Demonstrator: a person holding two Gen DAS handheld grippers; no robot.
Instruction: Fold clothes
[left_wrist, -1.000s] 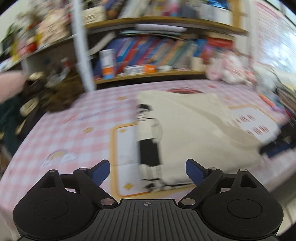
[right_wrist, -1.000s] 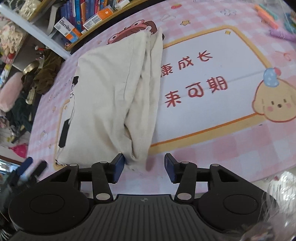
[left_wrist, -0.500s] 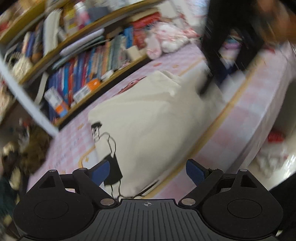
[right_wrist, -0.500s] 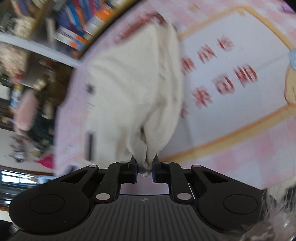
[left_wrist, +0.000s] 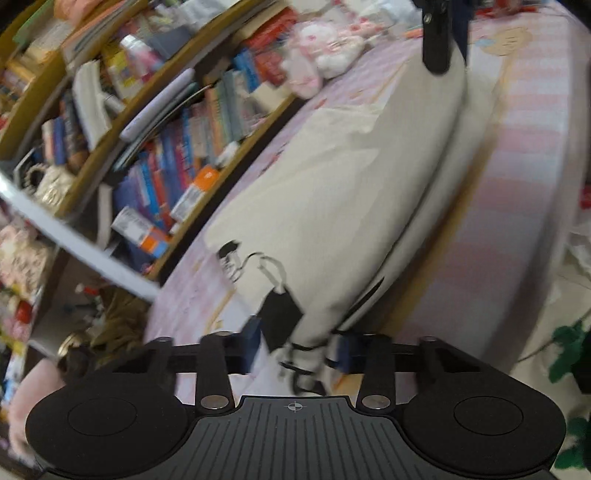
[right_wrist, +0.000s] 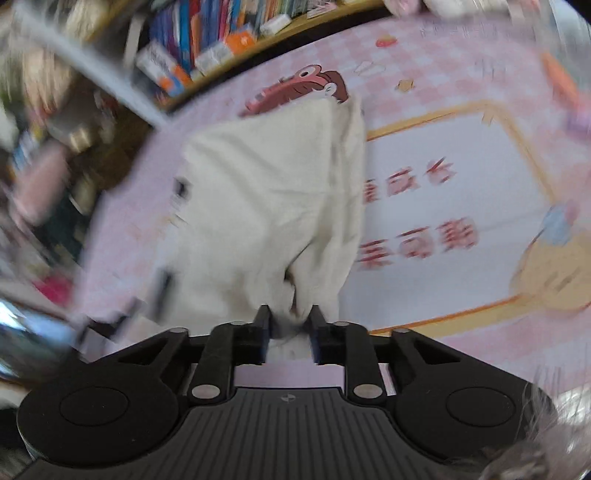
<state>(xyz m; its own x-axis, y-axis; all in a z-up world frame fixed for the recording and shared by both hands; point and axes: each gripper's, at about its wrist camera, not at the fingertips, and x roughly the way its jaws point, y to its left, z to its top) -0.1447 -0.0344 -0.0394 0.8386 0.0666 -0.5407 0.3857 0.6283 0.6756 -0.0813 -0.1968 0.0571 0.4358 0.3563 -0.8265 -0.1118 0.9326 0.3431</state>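
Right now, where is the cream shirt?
The cream shirt lies on the pink checked mat near the bookshelf, its near edge pinched by the right gripper.

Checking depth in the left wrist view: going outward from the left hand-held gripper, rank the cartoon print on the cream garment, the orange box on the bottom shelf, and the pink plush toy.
1. Cartoon print, just ahead of the left hand-held gripper.
2. Orange box, left, bottom shelf.
3. Pink plush toy, far end, upper middle.

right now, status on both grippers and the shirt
Right gripper shut on cream shirt edge. Left gripper around the printed corner, jaws not yet shut. Nothing in the way on pink mat.
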